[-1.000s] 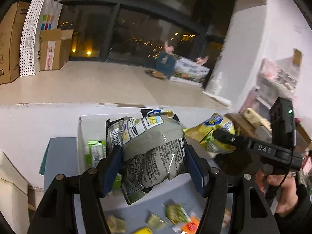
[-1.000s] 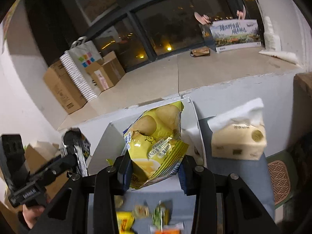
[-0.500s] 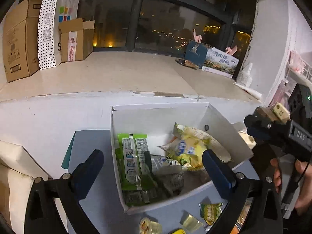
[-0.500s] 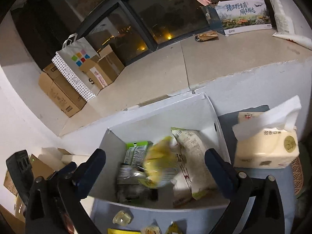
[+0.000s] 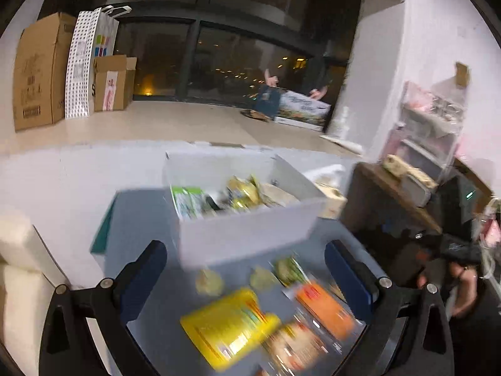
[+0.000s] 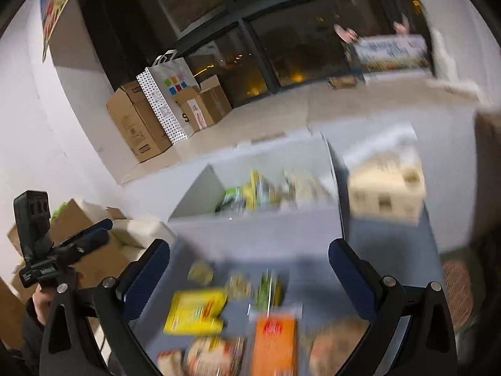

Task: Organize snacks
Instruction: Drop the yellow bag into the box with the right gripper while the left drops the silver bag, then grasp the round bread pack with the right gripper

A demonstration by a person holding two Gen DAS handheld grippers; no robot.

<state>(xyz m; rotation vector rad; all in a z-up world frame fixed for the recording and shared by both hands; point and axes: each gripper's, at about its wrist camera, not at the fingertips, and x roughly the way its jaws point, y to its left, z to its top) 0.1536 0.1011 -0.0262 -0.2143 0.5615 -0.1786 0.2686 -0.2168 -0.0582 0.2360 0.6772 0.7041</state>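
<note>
Both grippers are wide open and hold nothing: the left gripper [image 5: 245, 269] and the right gripper [image 6: 249, 269] hang above the loose snacks on the near part of the grey table [image 5: 141, 219]. The white box [image 5: 247, 232], already with several packets inside, stands just beyond them, on the far side. The yellow packet [image 5: 228, 326] lies below and between the left gripper's fingers, its long axis slanting from near right to far left, so I judge this gripper the nearer one for it, while the orange packet [image 6: 274, 344] lies lengthwise, near to far, under the right gripper.

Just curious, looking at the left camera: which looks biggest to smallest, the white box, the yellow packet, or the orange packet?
1. White box
2. Yellow packet
3. Orange packet
The packets lie nearer the camera and are blurred, so their order is unsure.
</note>
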